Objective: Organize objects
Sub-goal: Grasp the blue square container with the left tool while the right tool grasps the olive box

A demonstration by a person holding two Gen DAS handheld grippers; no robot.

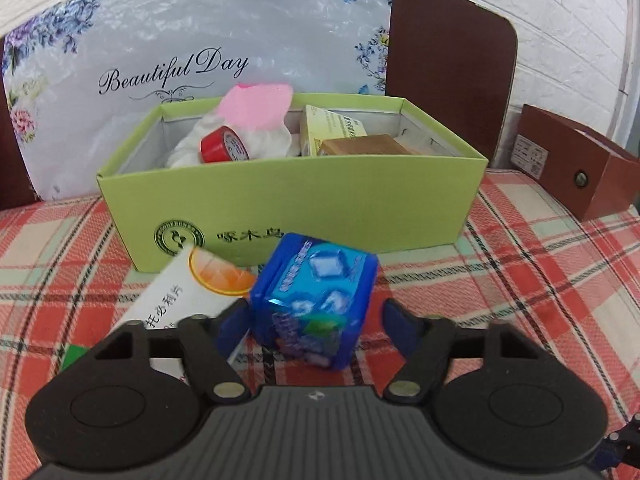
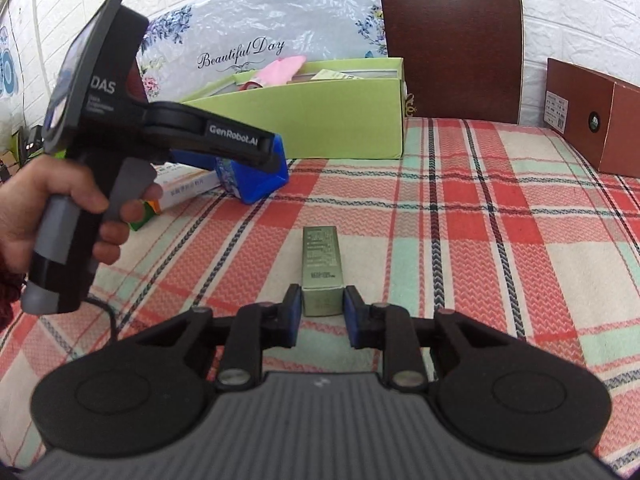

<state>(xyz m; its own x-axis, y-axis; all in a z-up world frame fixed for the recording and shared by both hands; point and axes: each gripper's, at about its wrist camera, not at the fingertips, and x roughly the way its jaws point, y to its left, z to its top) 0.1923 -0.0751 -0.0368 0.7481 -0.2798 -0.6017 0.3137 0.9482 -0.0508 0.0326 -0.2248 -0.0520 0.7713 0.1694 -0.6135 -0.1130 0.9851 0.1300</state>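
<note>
A blue cube-shaped box (image 1: pixel 314 300) with ice-cube pictures sits tilted between the fingers of my left gripper (image 1: pixel 316 328); the right finger (image 1: pixel 400 328) stands apart from it, so the gripper is open. The blue box also shows in the right wrist view (image 2: pixel 260 180). Behind it stands an open light-green box (image 1: pixel 288 196) holding red tape (image 1: pixel 224 145), pink and white cloth and small cartons. My right gripper (image 2: pixel 322 316) is shut on a small olive-green box (image 2: pixel 322 268) lying on the plaid cloth.
A white carton with an orange slice picture (image 1: pixel 188 296) lies left of the blue box. A brown box (image 1: pixel 576 164) stands at the far right. A dark chair back (image 2: pixel 452 40) and a floral panel (image 1: pixel 160 60) stand behind the plaid bed cover (image 2: pixel 480 240).
</note>
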